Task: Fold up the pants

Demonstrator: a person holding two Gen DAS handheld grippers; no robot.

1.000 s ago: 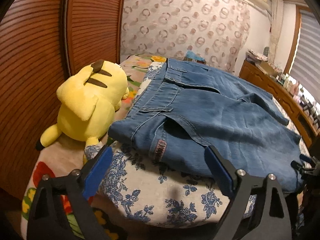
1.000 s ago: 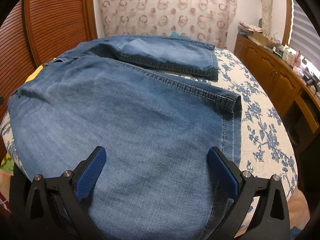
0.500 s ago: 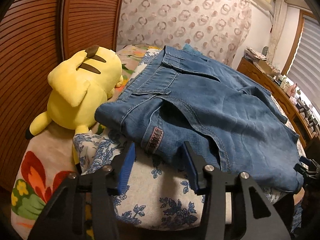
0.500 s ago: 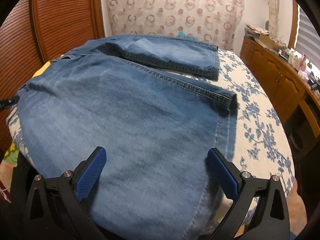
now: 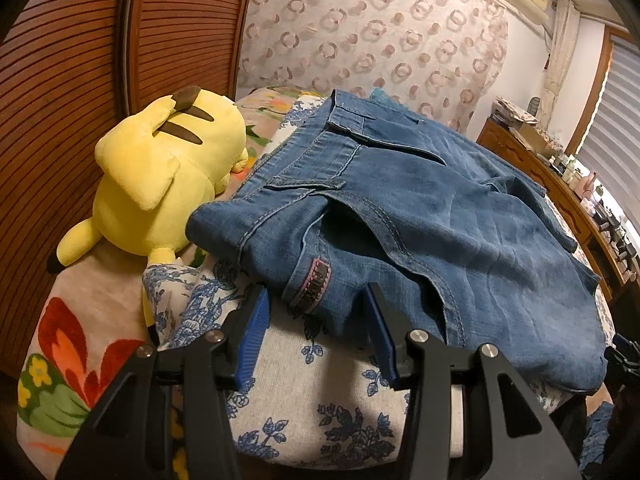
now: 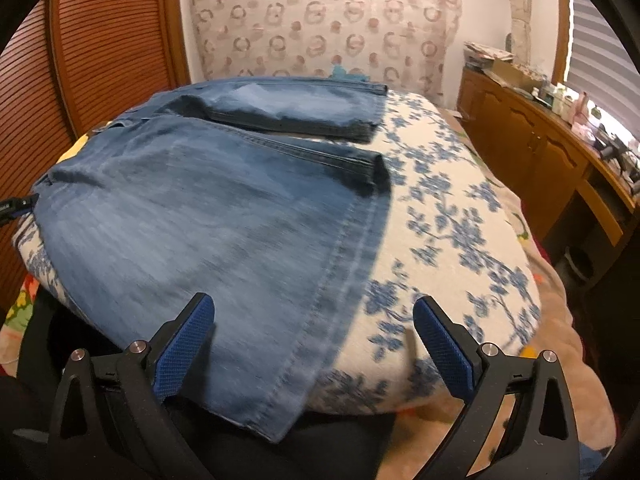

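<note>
Blue jeans [image 5: 440, 208] lie spread on the bed, waistband toward the left wrist view, legs [image 6: 200, 220] toward the right one. The near leg is laid flat, the far leg [image 6: 288, 108] lies behind it. My left gripper [image 5: 316, 292] hovers at the waistband corner, jaws about half apart. The pink-edged label [image 5: 314, 280] sits between the tips, and the pads do not press the denim. My right gripper [image 6: 314, 312] stands wide open over the near leg's edge, its left pad [image 6: 184, 344] above denim, its right pad [image 6: 440, 344] above the sheet.
A yellow plush toy [image 5: 160, 176] lies left of the waistband on a flowered blanket [image 5: 80, 340]. Slatted wooden doors [image 5: 60, 80] stand at the left. A wooden cabinet [image 6: 540, 152] with clutter runs along the right. The blue floral sheet [image 6: 460, 220] covers the bed.
The left jaws have narrowed from wide to about half and come in close to the waistband corner. The right gripper has slid rightward along the leg, to the denim's edge.
</note>
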